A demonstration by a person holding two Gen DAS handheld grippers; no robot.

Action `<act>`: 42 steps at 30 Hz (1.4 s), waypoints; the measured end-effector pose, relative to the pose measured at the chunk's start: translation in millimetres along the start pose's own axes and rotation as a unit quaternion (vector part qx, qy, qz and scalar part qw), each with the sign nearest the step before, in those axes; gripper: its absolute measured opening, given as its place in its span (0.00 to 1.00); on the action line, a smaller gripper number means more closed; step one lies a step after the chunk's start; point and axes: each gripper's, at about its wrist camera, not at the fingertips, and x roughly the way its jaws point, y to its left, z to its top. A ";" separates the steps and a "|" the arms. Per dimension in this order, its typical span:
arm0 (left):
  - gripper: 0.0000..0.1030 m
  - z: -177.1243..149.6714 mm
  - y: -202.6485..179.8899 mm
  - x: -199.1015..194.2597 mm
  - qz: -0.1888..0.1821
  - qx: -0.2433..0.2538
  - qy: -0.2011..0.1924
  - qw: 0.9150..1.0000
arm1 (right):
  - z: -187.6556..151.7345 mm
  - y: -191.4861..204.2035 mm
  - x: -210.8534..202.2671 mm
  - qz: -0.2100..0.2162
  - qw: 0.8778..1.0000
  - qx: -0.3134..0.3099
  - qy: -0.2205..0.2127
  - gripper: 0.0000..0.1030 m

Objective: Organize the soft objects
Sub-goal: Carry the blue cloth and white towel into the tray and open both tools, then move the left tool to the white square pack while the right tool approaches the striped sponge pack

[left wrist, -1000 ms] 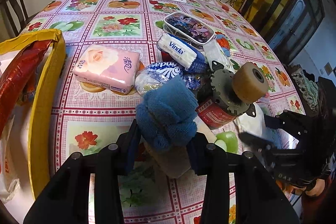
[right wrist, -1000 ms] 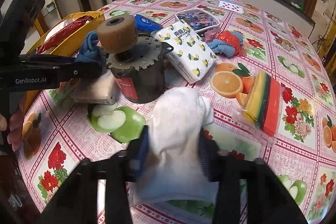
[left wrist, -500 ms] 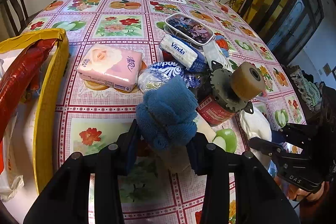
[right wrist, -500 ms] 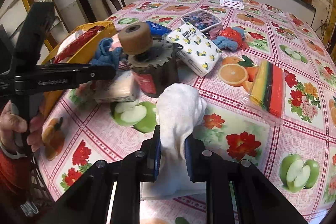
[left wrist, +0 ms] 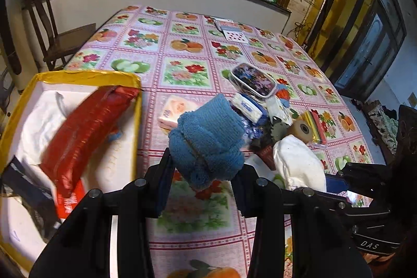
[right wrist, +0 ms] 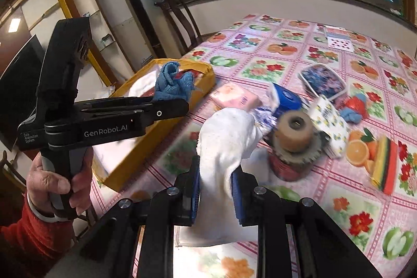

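Note:
My left gripper (left wrist: 202,181) is shut on a bundled blue cloth (left wrist: 207,137), held in the air beside the yellow box (left wrist: 135,127). From the right wrist view the same blue cloth (right wrist: 173,84) hangs over the box's (right wrist: 206,84) near end. My right gripper (right wrist: 216,189) is shut on a white cloth (right wrist: 225,145), lifted off the table; this white cloth (left wrist: 297,160) also shows at the right of the left wrist view. A pink tissue pack (right wrist: 235,97) and a red-and-blue knitted thing (right wrist: 354,106) lie on the table.
The yellow box holds a red packet (left wrist: 83,129) and white cloth. A tin with a cogwheel and a brown roll (right wrist: 294,132) on top stands mid-table, ringed by tissue packs, a patterned lidded case (right wrist: 323,80) and a striped pack (right wrist: 385,166). Chairs stand beyond the table's far-left edge.
Both grippers rose and swung left toward the yellow box, carrying their cloths. The white cloth left the table surface.

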 end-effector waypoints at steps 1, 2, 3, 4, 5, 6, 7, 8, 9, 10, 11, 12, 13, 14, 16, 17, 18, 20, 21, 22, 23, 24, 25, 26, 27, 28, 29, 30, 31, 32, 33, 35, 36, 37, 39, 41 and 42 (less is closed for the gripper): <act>0.37 3.0 9.3 -5.7 0.011 -0.002 -0.005 1.000 | 8.0 7.9 7.1 0.009 1.000 -0.001 0.001 0.23; 0.37 5.1 18.9 -10.3 0.022 -0.005 -0.009 1.000 | 14.6 14.4 13.3 0.016 1.000 -0.002 0.001 0.23; 0.37 7.7 29.9 -14.4 0.033 -0.009 -0.012 0.999 | 24.0 23.8 23.2 0.027 1.000 -0.004 0.002 0.23; 0.37 9.4 42.3 -18.1 0.047 -0.014 -0.014 0.999 | 30.6 29.4 30.9 0.035 0.999 -0.004 0.005 0.23; 0.37 10.2 55.3 -20.8 0.062 -0.020 -0.014 0.998 | 38.4 36.7 40.6 0.045 0.999 -0.002 0.007 0.23; 0.37 9.8 67.5 -22.6 0.076 -0.026 -0.014 0.997 | 46.3 44.4 51.6 0.051 0.999 0.001 0.008 0.23; 0.37 9.5 78.8 -24.0 0.087 -0.034 -0.014 0.996 | 51.7 50.6 61.4 0.056 0.998 0.003 0.011 0.23; 0.37 8.6 89.5 -24.6 0.096 -0.040 -0.013 0.995 | 59.3 58.8 74.8 0.063 0.998 0.006 0.015 0.23; 0.37 7.4 101.0 -24.2 0.106 -0.047 -0.009 0.993 | 65.0 64.6 86.2 0.068 0.997 0.009 0.018 0.23; 0.37 5.5 110.5 -23.6 0.114 -0.055 -0.008 0.992 | 69.4 71.3 97.2 0.071 0.997 0.012 0.022 0.23; 0.37 3.4 119.4 -22.1 0.120 -0.063 -0.006 0.991 | 71.9 76.9 106.5 0.071 0.997 0.013 0.027 0.23; 0.37 0.8 127.4 -20.2 0.124 -0.070 -0.002 0.990 | 74.5 82.9 117.8 0.066 0.997 0.014 0.032 0.23; 0.37 -2.2 135.6 -17.5 0.126 -0.077 0.002 0.989 | 75.6 86.7 126.6 0.060 0.997 0.015 0.035 0.23; 0.37 -4.6 142.0 -14.8 0.130 -0.081 0.004 0.988 | 76.1 90.7 136.6 0.057 0.997 0.016 0.040 0.23; 0.37 -9.8 151.8 -9.8 0.142 -0.088 0.009 0.986 | 73.9 94.0 151.8 0.058 0.997 0.027 0.049 0.23; 0.37 -12.3 156.9 -7.2 0.139 -0.095 0.012 0.986 | 71.7 95.4 158.7 0.061 0.996 0.032 0.054 0.23; 0.37 -14.6 161.5 -6.1 0.134 -0.102 0.014 0.986 | 68.5 97.6 165.6 0.066 0.995 0.035 0.061 0.23; 0.37 -18.1 167.5 -3.4 0.133 -0.110 0.017 0.985 | 62.6 100.7 175.3 0.079 0.993 0.037 0.075 0.23; 0.37 -19.6 169.2 -2.9 0.132 -0.112 0.017 0.985 | 59.2 103.9 179.9 0.086 0.992 0.037 0.082 0.27; 0.38 -20.6 170.2 -2.6 0.129 -0.114 0.016 0.985 | 57.9 106.1 180.6 0.087 0.992 0.034 0.080 0.31; 0.38 -21.5 170.7 -3.4 0.125 -0.115 0.015 0.985 | 57.3 109.5 180.2 0.091 0.992 0.027 0.079 0.34; 0.38 -22.3 171.2 -4.0 0.122 -0.117 0.014 0.986 | 57.7 111.1 180.0 0.097 0.991 0.023 0.085 0.41; 0.38 -22.9 171.8 -4.4 0.118 -0.119 0.011 0.986 | 57.8 111.4 178.9 0.103 0.991 0.024 0.088 0.50; 0.38 -23.0 172.7 -5.5 0.111 -0.123 0.008 0.986 | 58.3 111.0 175.4 0.103 0.991 0.024 0.087 0.53; 0.39 -23.5 173.7 -6.9 0.105 -0.128 0.004 0.986 | 58.5 112.1 168.9 0.095 0.992 0.016 0.081 0.59; 0.39 -24.0 174.5 -8.1 0.104 -0.132 0.002 0.986 | 58.6 112.0 162.5 0.089 0.993 0.011 0.075 0.63; 0.40 -23.9 174.3 -8.9 0.106 -0.133 0.002 0.985 | 58.6 111.6 154.3 0.082 0.994 0.006 0.066 0.64; 0.40 -23.8 173.6 -9.2 0.109 -0.131 0.002 0.985 | 58.4 110.3 146.0 0.075 0.996 0.005 0.055 0.65; 0.42 -24.2 172.7 -9.6 0.110 -0.130 0.003 0.985 | 58.3 108.2 138.5 0.071 0.996 0.007 0.047 0.65; 0.45 -24.5 172.5 -10.3 0.110 -0.133 0.004 0.985 | 58.1 105.5 132.4 0.074 0.996 0.011 0.041 0.65; 0.49 -25.1 171.9 -11.6 0.110 -0.136 0.002 0.985 | 58.1 102.8 126.6 0.077 0.996 0.016 0.036 0.65; 0.56 -25.9 169.8 -16.2 0.114 -0.136 -0.006 0.984 | 57.1 98.6 115.5 0.083 0.996 0.023 0.029 0.65; 0.62 -26.5 168.1 -19.6 0.120 -0.135 -0.011 0.983 | 54.2 95.9 107.7 0.085 0.996 0.025 0.025 0.65; 0.65 -27.3 166.0 -24.2 0.126 -0.135 -0.018 0.983 | 53.0 94.3 102.0 0.088 0.996 0.026 0.022 0.66; 0.70 -29.2 162.4 -32.3 0.135 -0.136 -0.027 0.981 | 46.1 88.9 85.3 0.092 0.995 0.025 0.014 0.69; 0.70 -30.9 155.2 -41.2 0.134 -0.136 -0.036 0.981 | 38.7 79.8 67.0 0.086 0.996 0.025 0.002 0.70; 0.70 -31.7 150.5 -44.2 0.134 -0.136 -0.038 0.981 | 32.8 72.0 53.8 0.083 0.996 0.028 -0.009 0.70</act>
